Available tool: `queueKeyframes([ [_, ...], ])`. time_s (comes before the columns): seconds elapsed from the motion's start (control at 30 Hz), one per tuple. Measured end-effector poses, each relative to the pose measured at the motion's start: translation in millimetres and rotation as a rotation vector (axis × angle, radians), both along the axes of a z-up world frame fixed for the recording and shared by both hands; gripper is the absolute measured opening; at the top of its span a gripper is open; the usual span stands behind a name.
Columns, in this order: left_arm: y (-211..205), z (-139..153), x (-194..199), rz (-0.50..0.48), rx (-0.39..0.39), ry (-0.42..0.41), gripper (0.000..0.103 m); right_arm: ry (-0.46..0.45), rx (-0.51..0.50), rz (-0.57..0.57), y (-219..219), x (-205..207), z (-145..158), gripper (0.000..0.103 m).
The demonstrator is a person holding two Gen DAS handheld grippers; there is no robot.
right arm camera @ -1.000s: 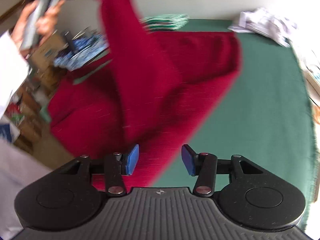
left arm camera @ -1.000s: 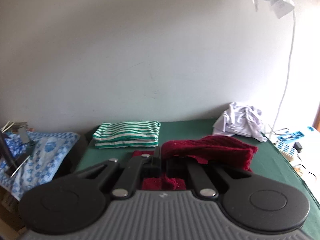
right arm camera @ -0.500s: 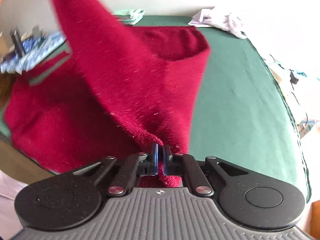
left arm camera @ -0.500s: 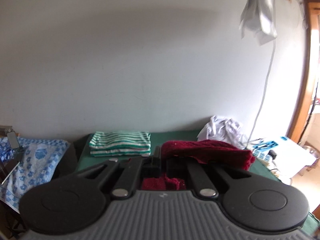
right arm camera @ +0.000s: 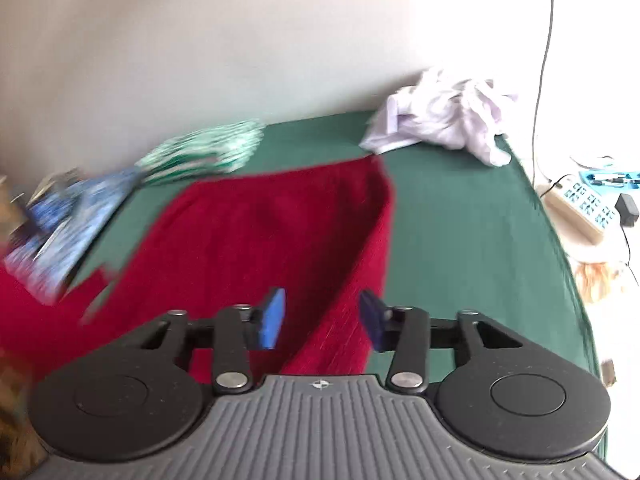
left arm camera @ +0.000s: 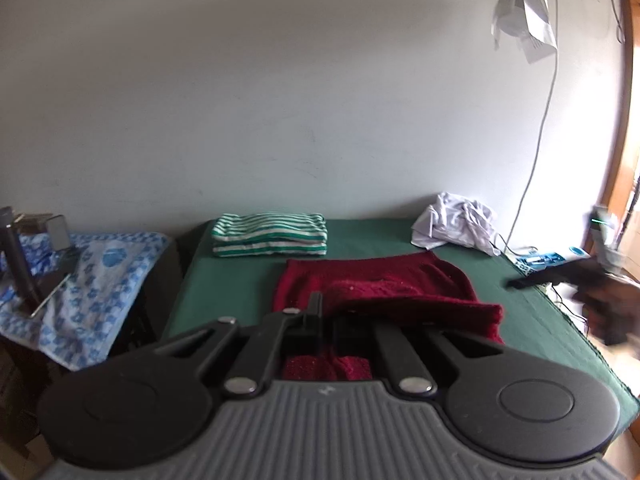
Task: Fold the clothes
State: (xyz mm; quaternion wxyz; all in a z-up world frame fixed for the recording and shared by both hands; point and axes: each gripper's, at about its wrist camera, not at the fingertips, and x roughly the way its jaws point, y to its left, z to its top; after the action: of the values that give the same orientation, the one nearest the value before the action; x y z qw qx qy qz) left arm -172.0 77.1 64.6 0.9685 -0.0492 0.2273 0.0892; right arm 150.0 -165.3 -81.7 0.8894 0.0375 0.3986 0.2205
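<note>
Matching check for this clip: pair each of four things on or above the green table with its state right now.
Things:
1. red sweater
2. striped garment
3. white garment
4. right gripper

States:
A. crumpled heap at the far corner
B. jaws opening, pads pressing nothing
C. folded stack near the wall
D. spread out, one edge pinched by the left gripper

Pairs: 1-D, 2-C, 3-A, 4-B

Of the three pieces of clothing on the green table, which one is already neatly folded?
The green and white striped shirt by the wall. The red sweater is only partly folded, and the white garment is a crumpled heap.
</note>
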Motion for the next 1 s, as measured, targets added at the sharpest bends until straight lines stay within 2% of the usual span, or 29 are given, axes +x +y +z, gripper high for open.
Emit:
queueKeyframes([
  [0.13, -13.7, 4.6, -2.8, 0.082, -0.003, 0.007, 0.003, 0.076, 0.011, -0.114, 12.3, 111.3, -35.1, 0.035],
  [0.2, -21.8, 5.1, -2.8, 0.127, -0.008, 0.011, 0.003, 0.105, -0.010, -0.138, 21.8, 146.9, -50.6, 0.035],
  [0.3, -33.6, 5.2, -2.6, 0.182, 0.004, 0.017, 0.003, 0.157, -0.002, -0.147, 30.7, 178.1, -70.2, 0.035],
  [0.4, -38.6, 5.3, -2.1, 0.222, 0.000, 0.018, 0.003, 0.155, -0.049, -0.135, 46.9, 196.9, -75.2, 0.035],
  [0.47, -38.0, 2.9, -0.1, 0.255, 0.001, 0.029, 0.003, 0.149, -0.074, -0.110, 52.9, 204.3, -78.9, 0.029],
  [0.5, -37.7, 1.7, 0.8, 0.272, 0.001, 0.034, 0.003, 0.144, -0.091, -0.094, 56.1, 206.4, -79.4, 0.008],
  [0.53, -37.4, 0.5, 1.8, 0.289, 0.001, 0.040, 0.003, 0.139, -0.091, -0.086, 58.4, 207.2, -78.1, 0.005],
  [0.63, -30.2, -0.3, -1.3, 0.336, -0.017, 0.035, 0.003, 0.113, -0.034, -0.061, 64.1, 206.0, -65.2, 0.005],
  [0.73, -22.0, 7.3, -16.8, 0.340, -0.066, -0.010, 0.003, 0.117, 0.048, -0.045, 73.9, 206.8, -48.2, 0.004],
  [0.87, -13.4, 22.0, -41.8, 0.352, -0.095, -0.050, 0.003, 0.114, 0.044, -0.003, 106.4, 206.7, -43.2, 0.004],
  [1.0, -7.2, 24.8, -57.9, 0.378, -0.103, -0.036, 0.003, 0.118, 0.009, 0.014, 139.2, 205.9, -61.2, 0.005],
])
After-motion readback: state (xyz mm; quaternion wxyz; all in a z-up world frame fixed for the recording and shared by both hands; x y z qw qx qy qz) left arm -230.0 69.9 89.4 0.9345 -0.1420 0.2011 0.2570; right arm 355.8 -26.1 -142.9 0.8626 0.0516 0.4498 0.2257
